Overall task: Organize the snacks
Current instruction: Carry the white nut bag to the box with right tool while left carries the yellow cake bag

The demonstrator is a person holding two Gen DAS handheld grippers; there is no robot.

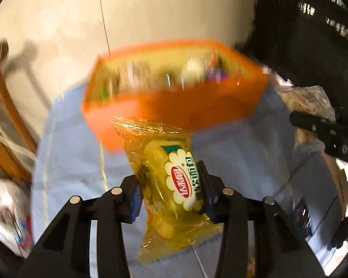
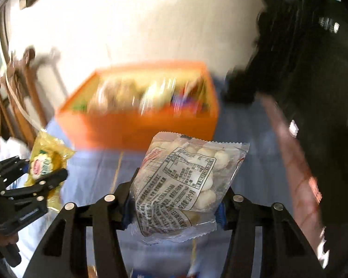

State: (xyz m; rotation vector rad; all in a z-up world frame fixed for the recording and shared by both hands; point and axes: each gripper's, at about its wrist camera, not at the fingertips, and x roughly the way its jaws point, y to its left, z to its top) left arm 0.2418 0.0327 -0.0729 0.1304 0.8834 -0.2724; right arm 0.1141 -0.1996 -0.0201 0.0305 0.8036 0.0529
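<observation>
My left gripper is shut on a yellow bread packet and holds it above the light blue tablecloth, just short of the orange box. The box holds several snack packets and looks blurred. My right gripper is shut on a clear packet of white round snacks, also in front of the orange box. In the right wrist view the left gripper shows at the left with the yellow packet. In the left wrist view the right gripper shows at the right edge.
A wooden chair stands left of the table. A white plastic bag lies at the lower left. A dark bulky object fills the right side. A cream wall is behind the box.
</observation>
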